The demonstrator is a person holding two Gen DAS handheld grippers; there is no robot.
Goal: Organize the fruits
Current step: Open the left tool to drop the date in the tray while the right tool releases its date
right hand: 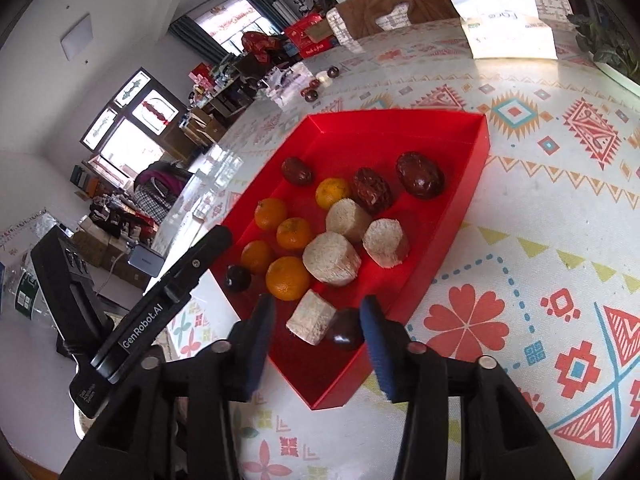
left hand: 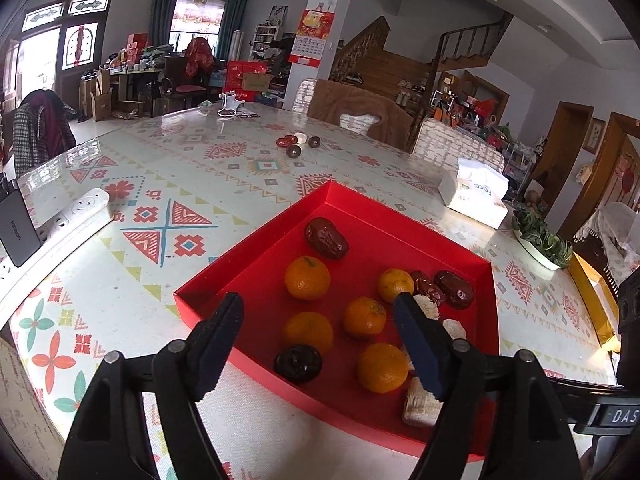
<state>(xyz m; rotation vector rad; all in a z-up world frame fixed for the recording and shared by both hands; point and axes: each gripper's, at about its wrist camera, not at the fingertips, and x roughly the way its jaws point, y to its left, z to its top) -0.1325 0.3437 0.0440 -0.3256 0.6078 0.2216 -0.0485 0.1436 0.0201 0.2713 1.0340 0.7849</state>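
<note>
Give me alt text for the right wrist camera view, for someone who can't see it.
An open right gripper hovers over the near end of a red tray on a patterned table, holding five oranges, pale cut chunks and dark red dates. A few more fruits lie beyond the tray.

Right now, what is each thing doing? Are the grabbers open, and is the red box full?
Left gripper: open, holding nothing.
Right gripper: open, holding nothing.
Red box: lidless, partly filled.
Oranges: five, inside the box.
Tissue pack: opened, on the table.
Loose fruits: on the table, outside the box.
</note>
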